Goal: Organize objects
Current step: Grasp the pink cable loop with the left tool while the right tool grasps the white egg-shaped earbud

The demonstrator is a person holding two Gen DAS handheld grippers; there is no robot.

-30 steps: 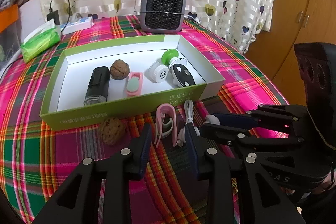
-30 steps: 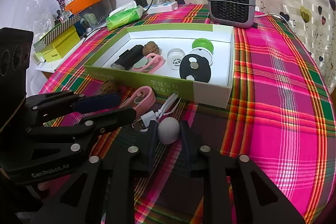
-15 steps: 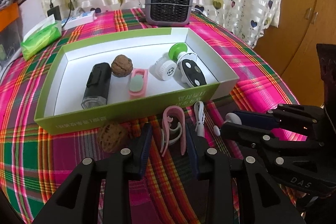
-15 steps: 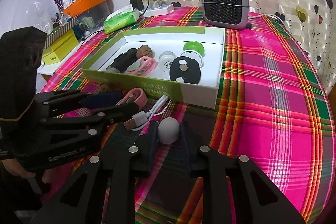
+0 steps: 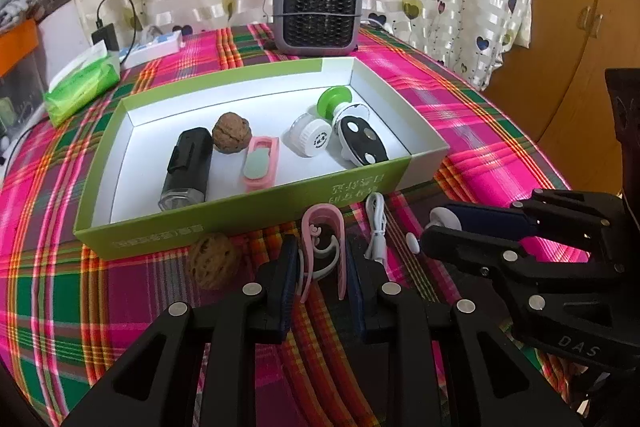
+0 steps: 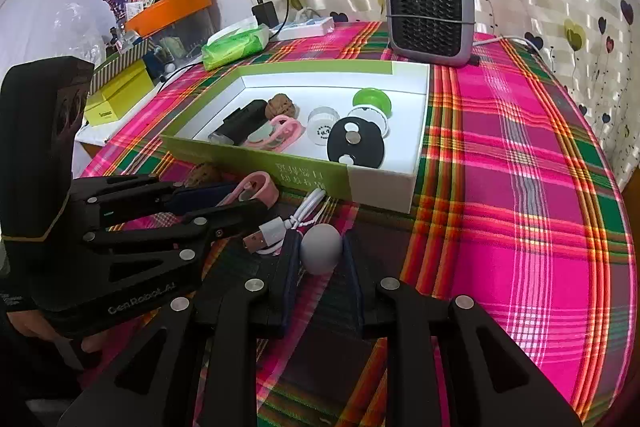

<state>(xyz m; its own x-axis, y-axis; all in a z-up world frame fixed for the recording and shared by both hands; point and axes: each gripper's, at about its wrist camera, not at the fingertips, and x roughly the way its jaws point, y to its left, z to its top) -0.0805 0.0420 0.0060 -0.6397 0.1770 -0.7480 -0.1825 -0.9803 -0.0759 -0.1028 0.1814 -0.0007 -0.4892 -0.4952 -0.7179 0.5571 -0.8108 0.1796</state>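
In front of the green box (image 5: 248,223), on the plaid tablecloth (image 5: 480,155), the left gripper (image 5: 322,267) is closing its fingers on a pink clip (image 5: 324,227), the pads now pressing its two sides. Just to its right, the right gripper (image 6: 322,247) is clamping a small white ball (image 6: 322,247) between its fingers. A white cable (image 5: 376,223) is lying between the two grippers, and a walnut (image 5: 212,261) is sitting beside the box wall, left of the clip.

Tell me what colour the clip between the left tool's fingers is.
Pink clip, clearest in the left wrist view.
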